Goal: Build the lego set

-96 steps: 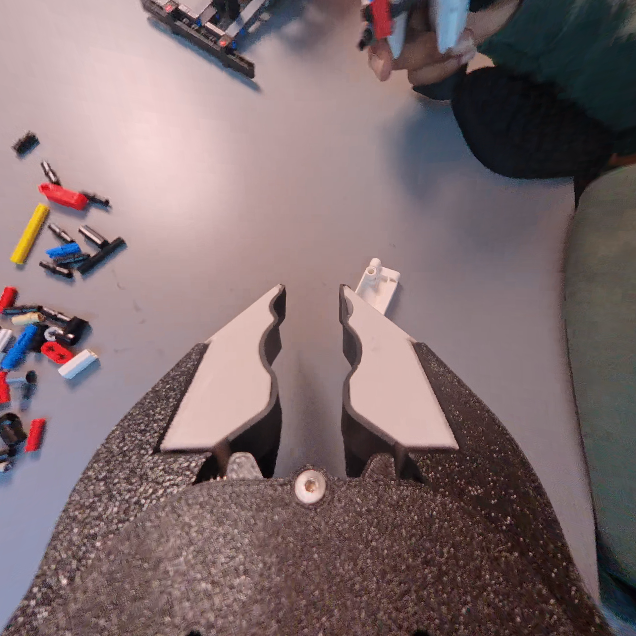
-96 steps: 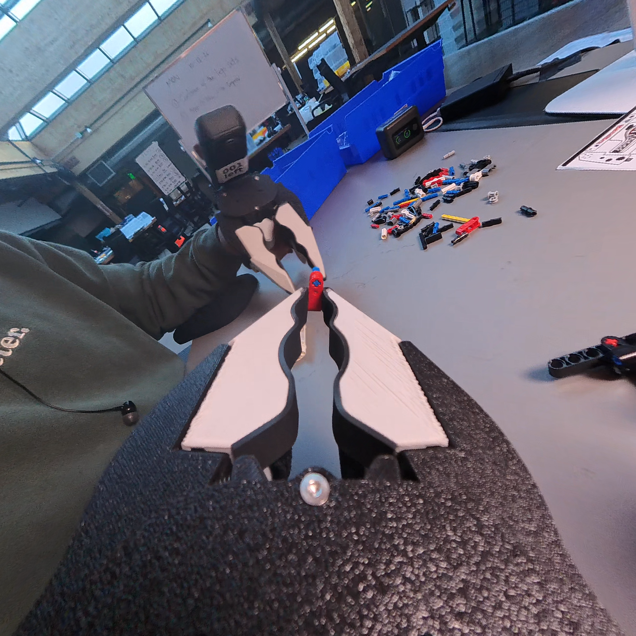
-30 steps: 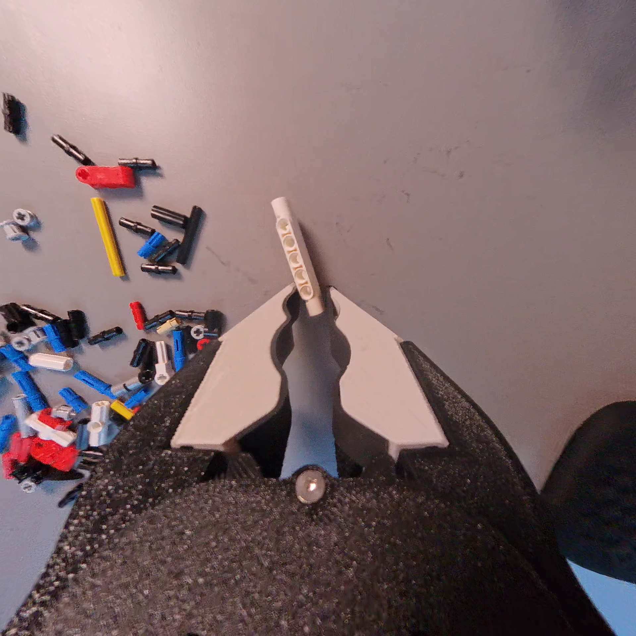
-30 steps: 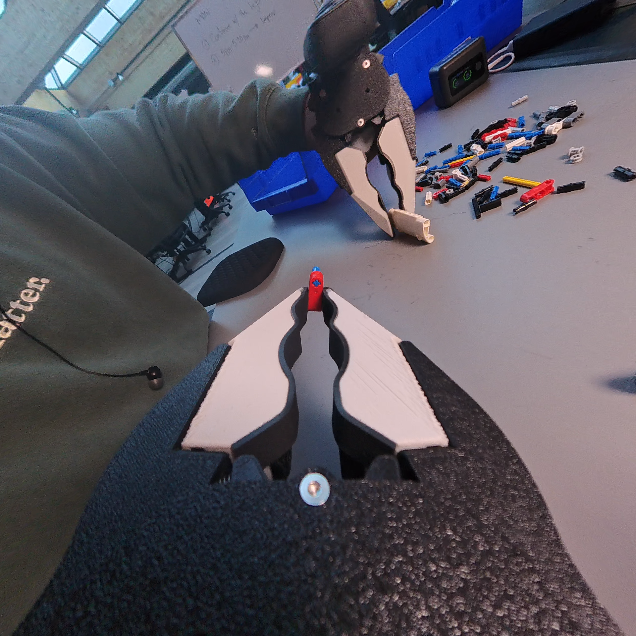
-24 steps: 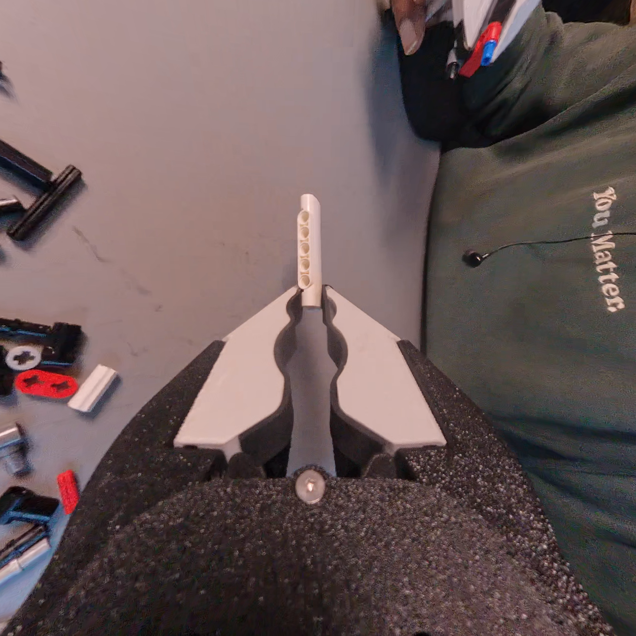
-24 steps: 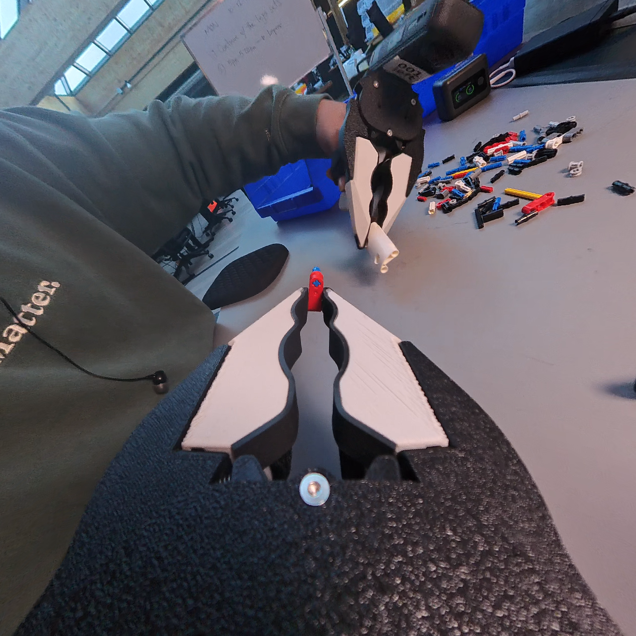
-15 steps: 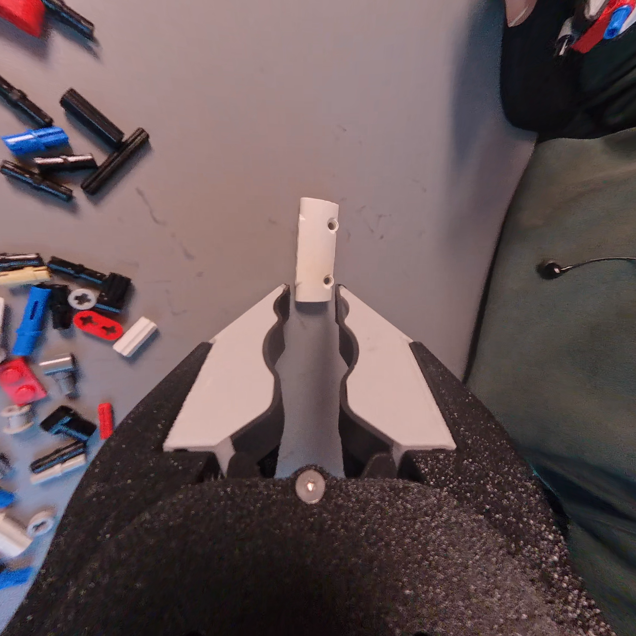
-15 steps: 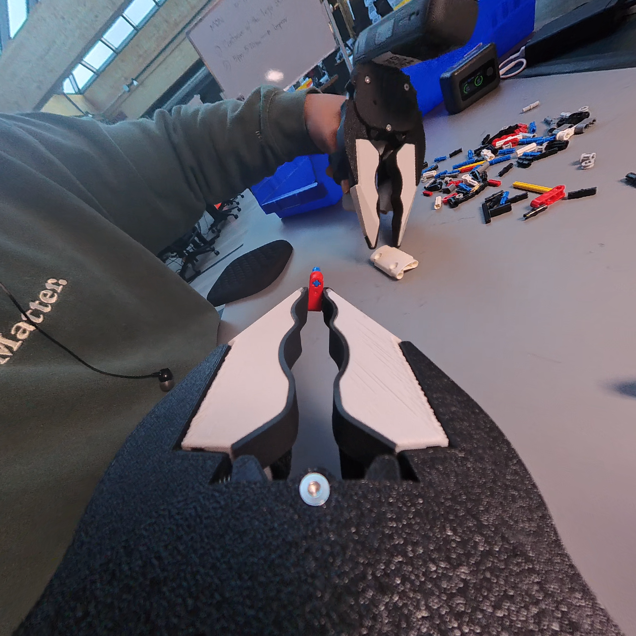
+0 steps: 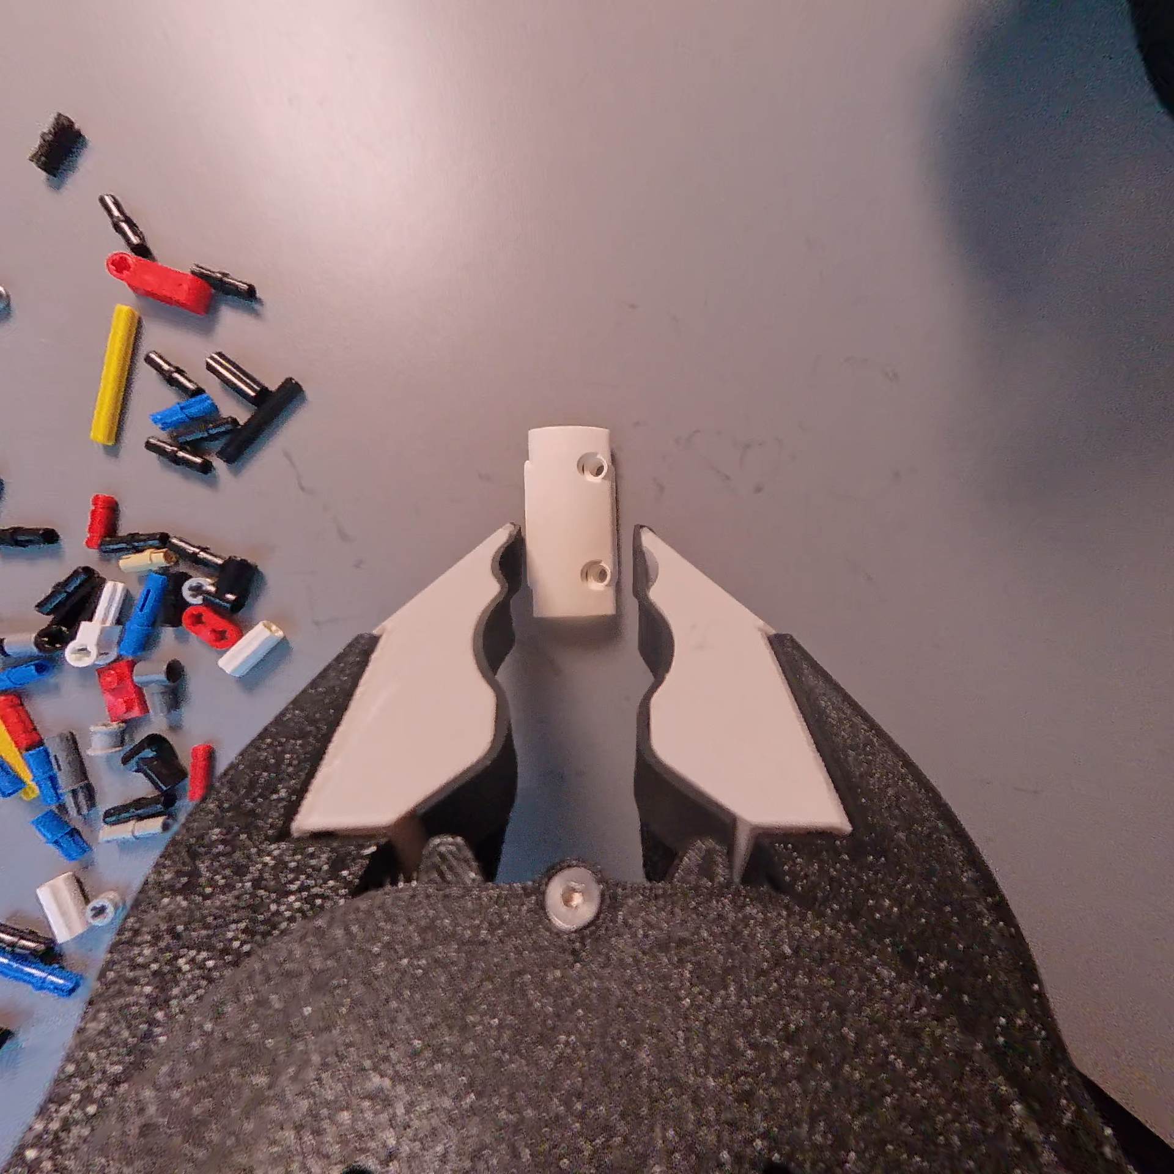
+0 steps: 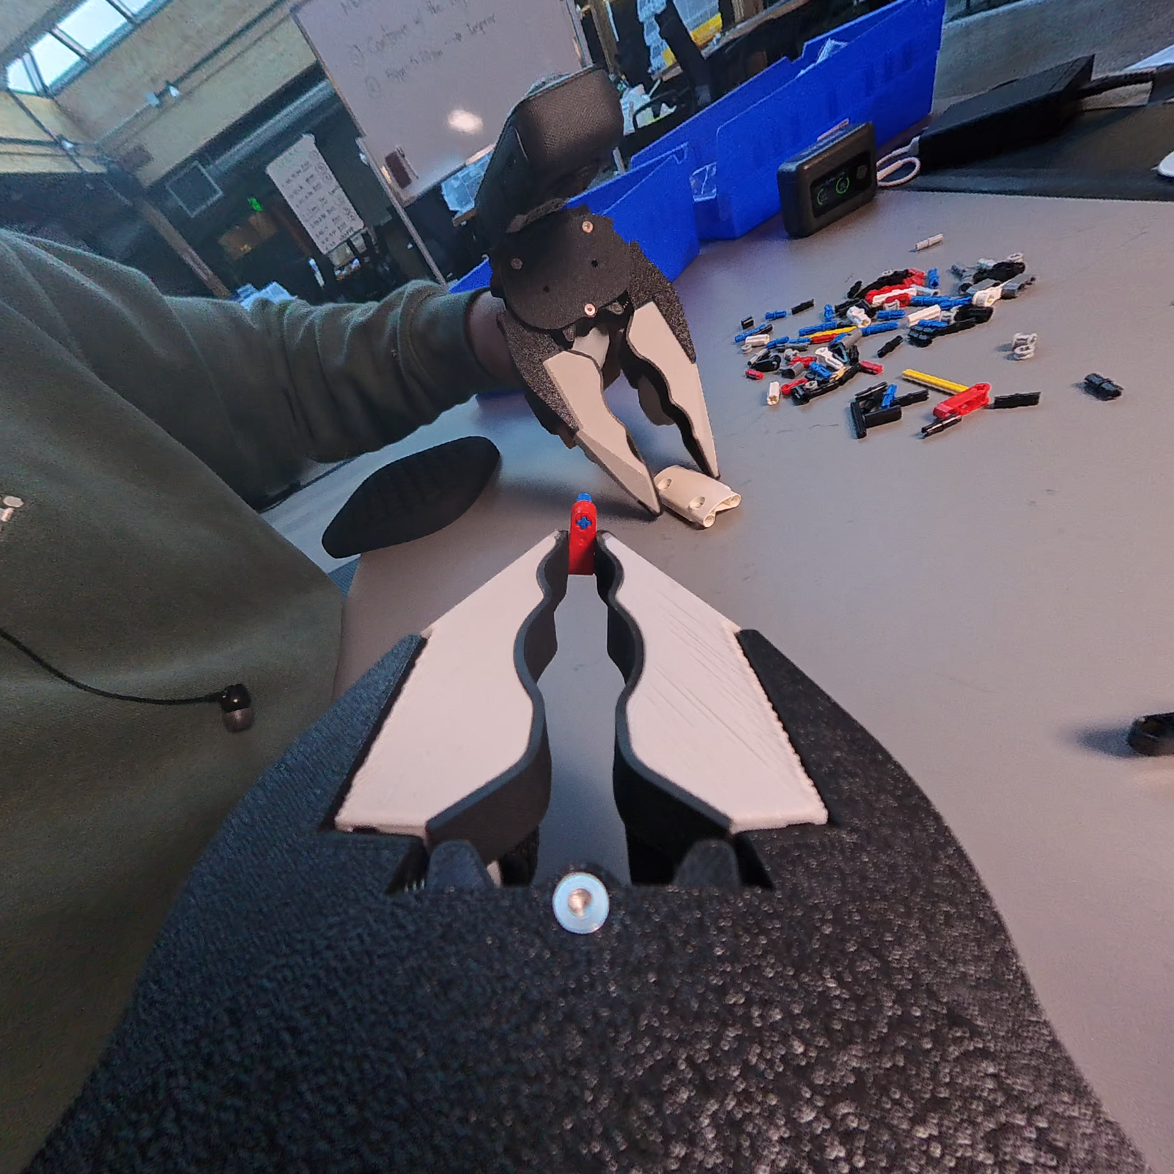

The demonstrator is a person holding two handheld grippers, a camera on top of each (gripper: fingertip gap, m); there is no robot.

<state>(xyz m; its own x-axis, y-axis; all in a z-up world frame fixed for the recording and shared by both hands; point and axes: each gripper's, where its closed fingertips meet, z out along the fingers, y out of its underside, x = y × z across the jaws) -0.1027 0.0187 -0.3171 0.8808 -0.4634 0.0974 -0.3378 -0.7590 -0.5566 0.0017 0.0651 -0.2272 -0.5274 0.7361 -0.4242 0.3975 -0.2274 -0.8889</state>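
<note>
**Two grippers low over the table, one loaded and one spread around a white piece**

Nearest to me, my right gripper [image 10: 581, 540] has its jaws clamped together on a small red piece [image 10: 581, 537] with a blue pin showing at its top; it stands upright at the very tips. Just left of that gripper is my green sleeve [image 10: 190, 381] and torso, so that side is closed off. To the right the grey table [image 10: 921, 603] lies bare for a good stretch, with only a dark part [image 10: 1153, 734] at the far right edge of the view.

Beyond the red piece, my left gripper [image 9: 575, 540] has its jaws apart, tips down at the table, straddling a white curved panel [image 9: 572, 521] that lies flat between them. In the left wrist view the left fingertip sits just beside the panel's edge, while a thin gap shows on the right side; I cannot tell whether either tip touches it. A black oval pad [image 10: 413, 492] lies near the table's edge, left of that gripper.

Ahead and right of the panel the table is open. To its left the loose pile of parts [image 9: 127, 603] begins, well apart from the panel: black pins, blue pins, a yellow axle [image 9: 114, 375] and a red beam [image 9: 159, 283].

Farthest off, a black device [image 10: 826, 178] and blue bins [image 10: 794, 140] line the table's back edge.
</note>
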